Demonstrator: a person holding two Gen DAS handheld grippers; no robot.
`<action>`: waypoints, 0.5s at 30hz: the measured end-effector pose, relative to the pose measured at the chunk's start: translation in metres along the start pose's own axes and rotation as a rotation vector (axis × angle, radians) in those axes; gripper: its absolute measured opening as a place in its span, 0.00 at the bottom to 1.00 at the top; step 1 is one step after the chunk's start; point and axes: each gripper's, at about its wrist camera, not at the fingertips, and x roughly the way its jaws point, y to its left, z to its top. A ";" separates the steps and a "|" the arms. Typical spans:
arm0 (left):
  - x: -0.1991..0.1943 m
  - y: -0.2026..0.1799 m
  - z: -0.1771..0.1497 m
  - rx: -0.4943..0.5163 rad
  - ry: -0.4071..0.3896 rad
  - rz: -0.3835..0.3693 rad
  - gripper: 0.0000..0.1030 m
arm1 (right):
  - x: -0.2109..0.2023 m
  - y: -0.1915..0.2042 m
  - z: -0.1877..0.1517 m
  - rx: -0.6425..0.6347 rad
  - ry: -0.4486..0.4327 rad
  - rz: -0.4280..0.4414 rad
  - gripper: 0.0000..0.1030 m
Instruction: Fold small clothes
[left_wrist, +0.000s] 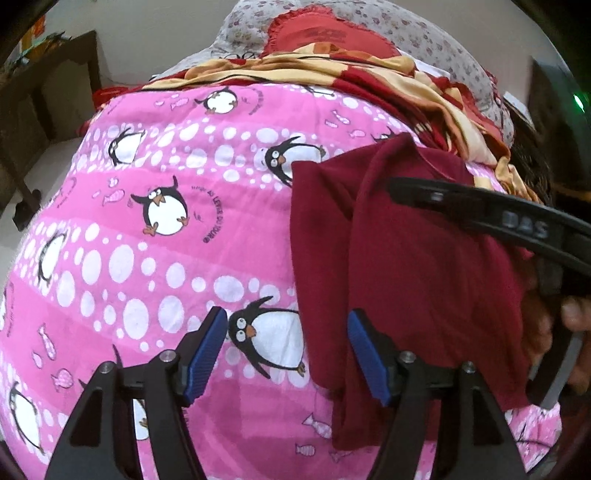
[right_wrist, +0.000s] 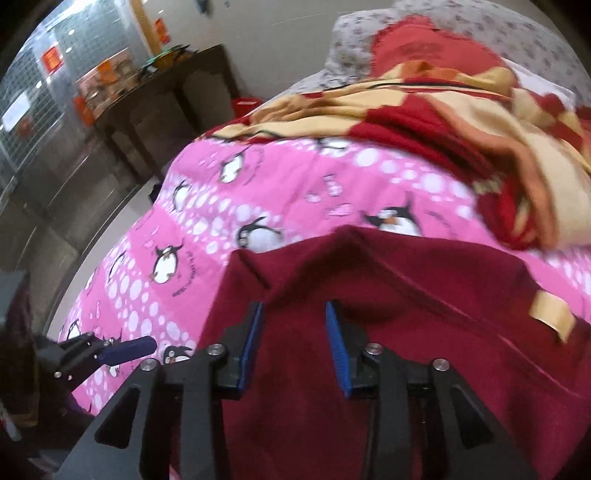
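A small maroon garment lies partly folded on the pink penguin bedsheet, at the right of the left wrist view. My left gripper is open and empty above the sheet, its right finger over the garment's left edge. In the right wrist view the garment fills the lower middle, with a raised fold at its far edge. My right gripper is open just above the cloth, nothing between its blue pads. The left gripper's fingers show at the lower left. The right gripper's black body shows at the right.
A red and yellow checked blanket lies bunched at the far side of the bed, with a red pillow and floral pillows behind. A dark wooden table stands beyond the bed's left edge. The bedsheet drops off to the floor at left.
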 end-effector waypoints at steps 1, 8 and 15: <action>0.001 0.001 0.000 -0.011 0.000 -0.003 0.70 | -0.002 -0.003 -0.001 0.014 -0.002 0.002 0.51; 0.006 0.003 0.005 -0.029 0.004 -0.004 0.71 | -0.004 -0.027 -0.011 0.140 0.005 0.040 0.60; -0.010 0.003 0.014 -0.058 -0.016 -0.066 0.74 | -0.002 -0.028 -0.010 0.164 0.008 0.049 0.61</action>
